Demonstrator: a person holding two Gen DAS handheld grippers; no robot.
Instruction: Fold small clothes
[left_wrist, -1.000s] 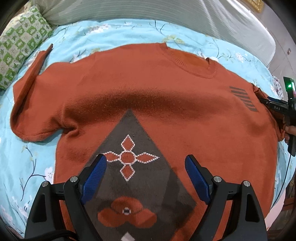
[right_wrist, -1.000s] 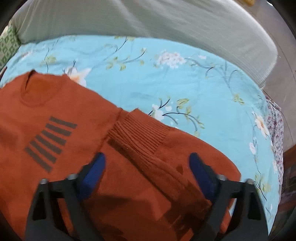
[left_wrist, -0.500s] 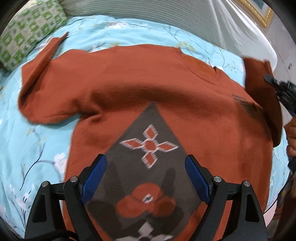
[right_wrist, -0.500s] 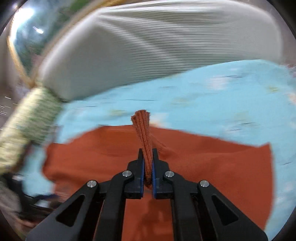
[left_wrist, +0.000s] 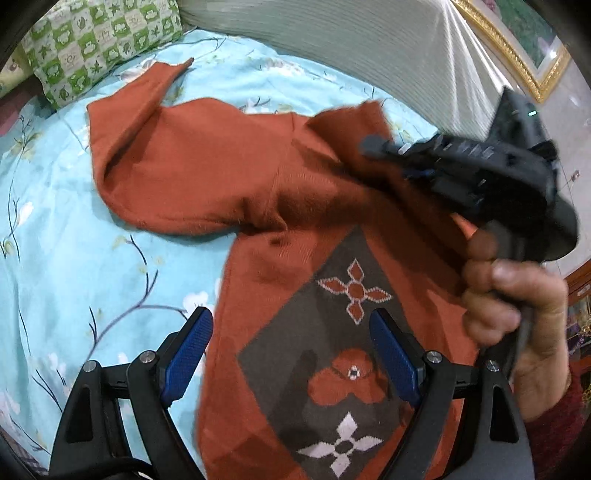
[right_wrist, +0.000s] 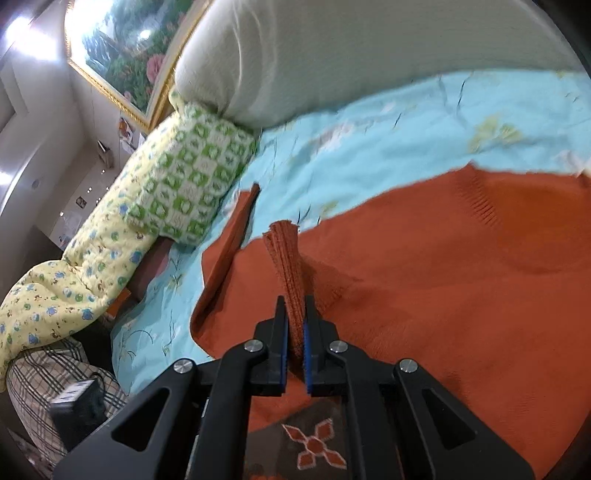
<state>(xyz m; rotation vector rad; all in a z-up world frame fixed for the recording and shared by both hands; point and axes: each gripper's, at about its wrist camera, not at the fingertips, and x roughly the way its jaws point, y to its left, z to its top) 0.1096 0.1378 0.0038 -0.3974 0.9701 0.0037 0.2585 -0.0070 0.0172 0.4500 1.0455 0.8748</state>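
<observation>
Your right gripper (right_wrist: 295, 332) has its jaws pressed together on the ribbed sleeve cuff (right_wrist: 286, 266) of the orange sweater (left_wrist: 236, 177). The cuff stands up between the blue pads (right_wrist: 283, 343) as a narrow folded strip, with its frayed end pointing away from the camera. In the left wrist view your right hand (left_wrist: 517, 314) grips the black handle of that tool above the sweater's chest, and the sleeve cloth trails from its tip over the garment's upper right part. This part of the picture is blurred, so the exact lie of the cloth there cannot be told.

Your left gripper (left_wrist: 291, 354) has its jaws spread wide, with nothing between them. It hangs over the lower front of the sweater; its left pad is above the light blue floral bedsheet (left_wrist: 74, 258) just beside the garment's edge, and its right pad is above the grey diamond panel (left_wrist: 332, 350) with its orange and white flower motifs.

The sweater lies front up on the bedsheet. Its other sleeve (left_wrist: 140, 110) is laid out flat toward the green-and-white checked pillow (left_wrist: 103, 40), and its cuff end lies near the pillow but apart from it. A pale ribbed headboard cushion (left_wrist: 388, 48) runs along the far edge of the bed. In the right wrist view a yellow printed quilt (right_wrist: 66, 277) lies beside the checked pillow, and a gold-framed picture (right_wrist: 125, 48) hangs on the wall behind.
</observation>
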